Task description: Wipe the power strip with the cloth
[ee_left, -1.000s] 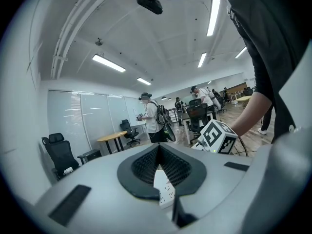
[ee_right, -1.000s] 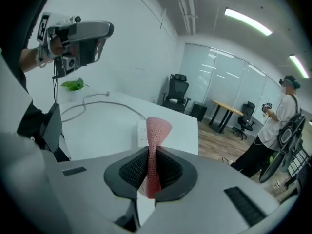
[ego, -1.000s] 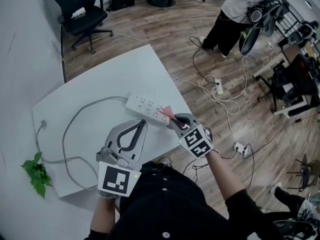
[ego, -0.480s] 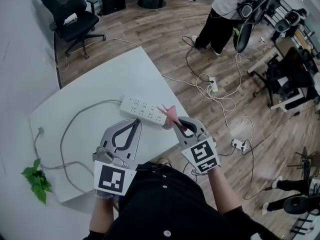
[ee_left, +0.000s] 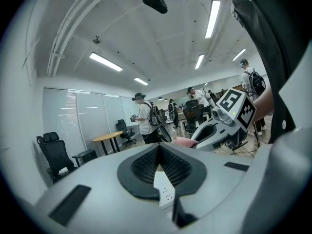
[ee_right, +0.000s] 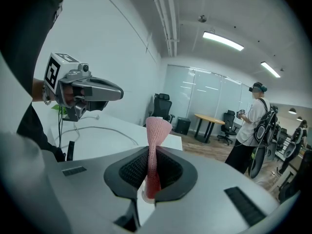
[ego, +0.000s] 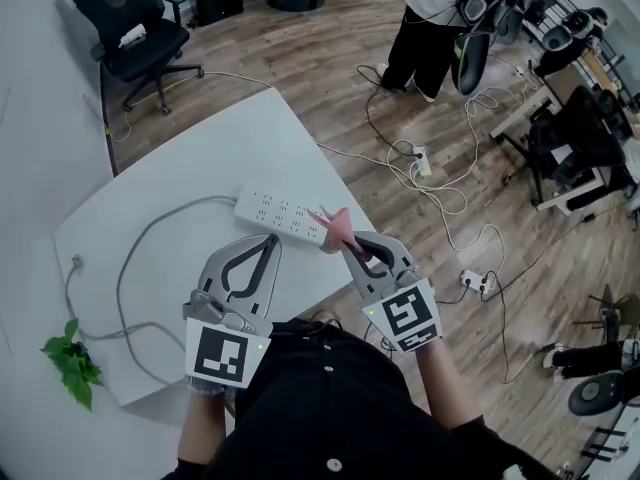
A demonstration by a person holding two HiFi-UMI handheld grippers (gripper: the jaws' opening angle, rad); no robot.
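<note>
The right gripper's (ego: 347,244) two jaws are pinched shut on the one pink cloth (ego: 333,225); from that gripper's own camera the cloth (ee_right: 157,130) stands up between the ribbed pads as a twisted strip and flares at the top. The left gripper's (ego: 272,245) jaws meet at their tips with nothing between them, and in its own view (ee_left: 158,150) the white power strip (ee_left: 163,191) shows through the gap below the closed pads. There is one power strip (ego: 275,211) on the white table (ego: 200,168), lying at a slant just ahead of both grippers. The cloth's free end sits over its near right end, though I can't tell whether it touches. The left gripper's tips are just short of the strip's near edge. Each gripper carries one cube with black-and-white square markers, the left cube (ego: 228,353) and the right cube (ego: 405,313), both close to the person's body. Both forearms reach forward from a black top, side by side, with the grippers angled slightly toward each other. A grey cable (ego: 140,258) loops from the strip across the table to a green sprig (ego: 72,360) at the left edge. On the wooden floor a socket block (ego: 421,160) and a second socket block (ego: 473,281) lie among cables. One black office chair (ego: 140,23) stands beyond the table, and another person (ego: 435,18) stands further off.
</note>
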